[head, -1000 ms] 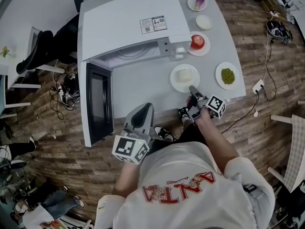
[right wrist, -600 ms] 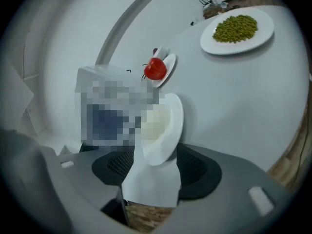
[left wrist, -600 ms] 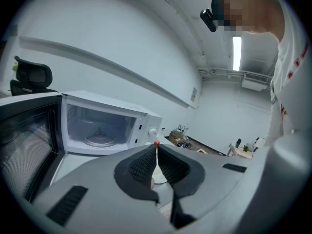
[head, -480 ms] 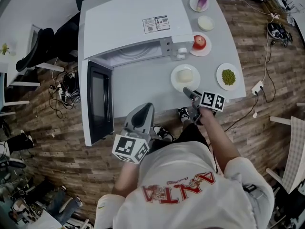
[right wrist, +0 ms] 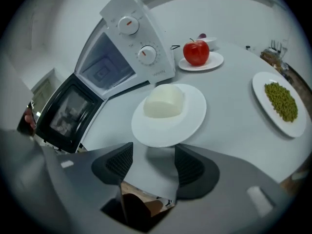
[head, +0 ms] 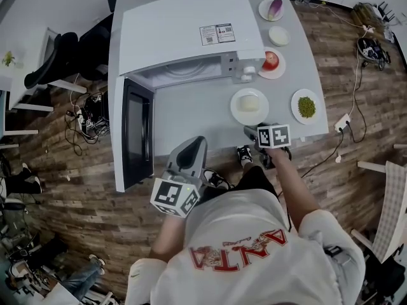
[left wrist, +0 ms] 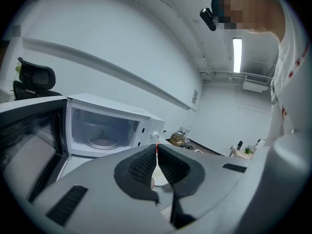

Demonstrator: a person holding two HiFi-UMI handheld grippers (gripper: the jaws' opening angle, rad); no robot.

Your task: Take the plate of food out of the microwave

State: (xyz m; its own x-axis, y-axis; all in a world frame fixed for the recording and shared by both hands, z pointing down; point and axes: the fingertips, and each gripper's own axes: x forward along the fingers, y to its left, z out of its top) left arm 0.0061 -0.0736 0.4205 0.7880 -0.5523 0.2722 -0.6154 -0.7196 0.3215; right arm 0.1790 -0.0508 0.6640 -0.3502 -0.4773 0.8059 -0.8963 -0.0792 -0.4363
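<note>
— Where is the plate [head: 236, 112], and which way does it point?

— It lies flat on the table [head: 191, 119], in front of the microwave [head: 184, 30] at its control end. It is round, so it has no long axis. The pale food block [head: 249, 103] sits at its middle.

— What's around it?

— An apple [head: 271, 60] on its own dish lies beyond it and the peas [head: 306, 106] are off to my right. The microwave door [head: 135, 132] hangs open to the left. Nothing stands between me and the plate.

— And your tongs?

— My right gripper [right wrist: 153, 152] is opening, with only bare table between its jaws. A second ago its tips were at the plate's rim; now they sit back near the table edge. My left gripper [left wrist: 157, 147] is closed and empty, held low off the table.
</note>
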